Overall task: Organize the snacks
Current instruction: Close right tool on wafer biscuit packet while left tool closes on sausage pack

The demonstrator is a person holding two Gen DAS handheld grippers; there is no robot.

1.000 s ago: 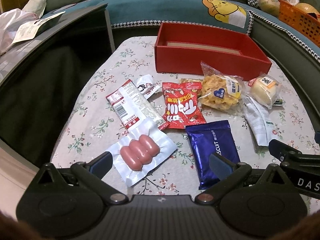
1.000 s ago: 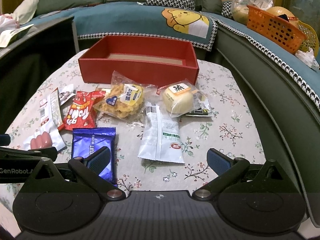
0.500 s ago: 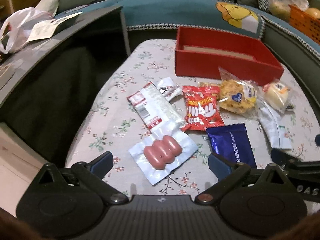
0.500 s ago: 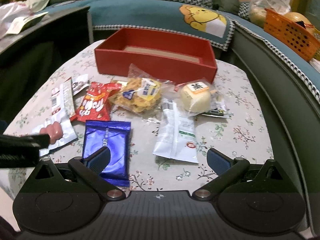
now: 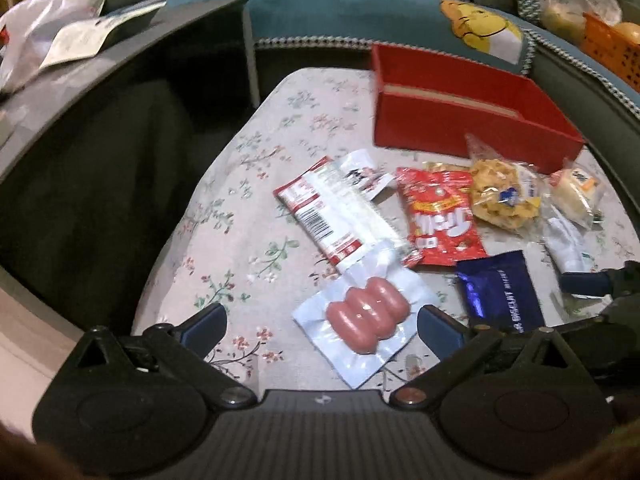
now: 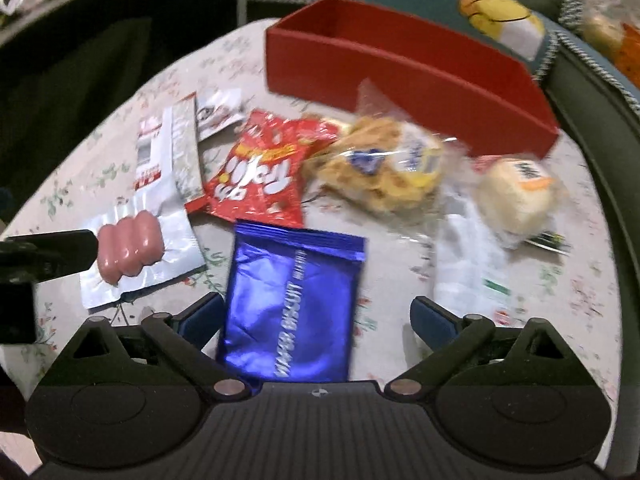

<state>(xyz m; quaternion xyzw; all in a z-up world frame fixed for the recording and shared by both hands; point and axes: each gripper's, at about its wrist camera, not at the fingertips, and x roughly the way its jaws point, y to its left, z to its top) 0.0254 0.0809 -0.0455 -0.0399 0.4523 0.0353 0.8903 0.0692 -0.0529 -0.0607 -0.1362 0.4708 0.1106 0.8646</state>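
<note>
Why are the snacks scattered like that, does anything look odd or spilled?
Nothing looks spilled or torn. The snacks just lie loose and overlapping on the flowered tablecloth instead of in the red box: the sausage pack overlaps the long red-and-white packet, and the blue biscuit pack lies askew.

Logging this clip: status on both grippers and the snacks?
Left gripper open over sausage pack. Right gripper open over blue biscuit packet. All visible snacks outside red box.

glossy blue foil wafer pack (image 6: 292,304), floral cloth tablecloth (image 5: 240,216)
</note>
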